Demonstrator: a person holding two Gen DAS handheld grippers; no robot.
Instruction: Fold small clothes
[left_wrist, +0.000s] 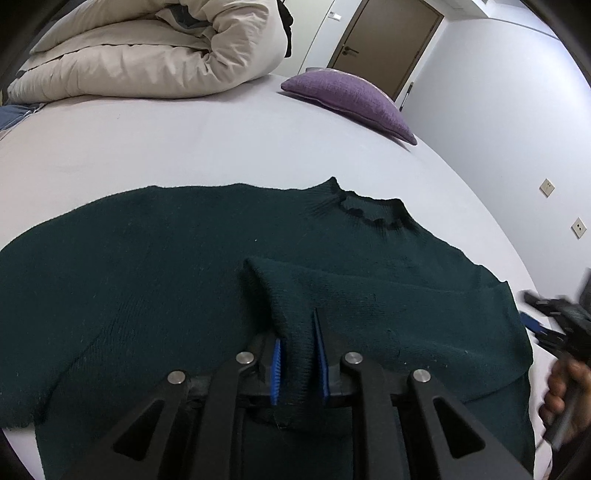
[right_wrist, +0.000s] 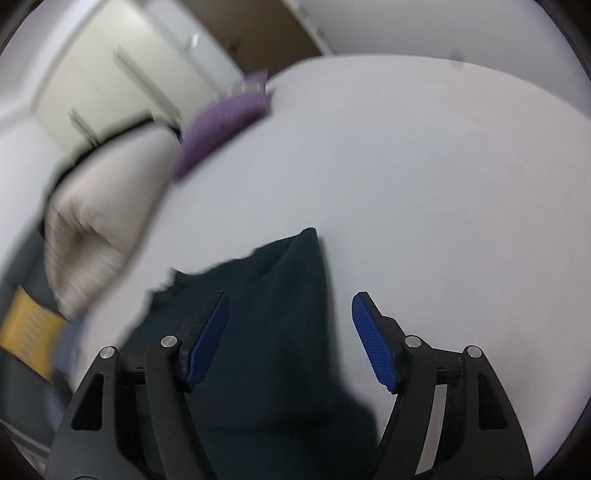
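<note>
A dark green knit sweater (left_wrist: 147, 266) lies spread flat on a pale bed (left_wrist: 221, 140), its collar (left_wrist: 369, 210) pointing away from me. One sleeve (left_wrist: 351, 291) is folded across the body. My left gripper (left_wrist: 298, 328) is shut on that sleeve's ribbed cuff, which sits pinched between the blue pads. In the blurred right wrist view, my right gripper (right_wrist: 290, 297) stands open over a corner of the sweater (right_wrist: 266, 369), with nothing pinched between its pads. The same right gripper (left_wrist: 546, 317) shows as a blur at the sweater's right edge, held by a hand (left_wrist: 561, 398).
A rolled cream duvet (left_wrist: 147, 55) lies at the far left of the bed and a purple pillow (left_wrist: 354, 96) at the far right. A brown door (left_wrist: 388, 37) and white wall stand beyond. The bed's edge curves along the right.
</note>
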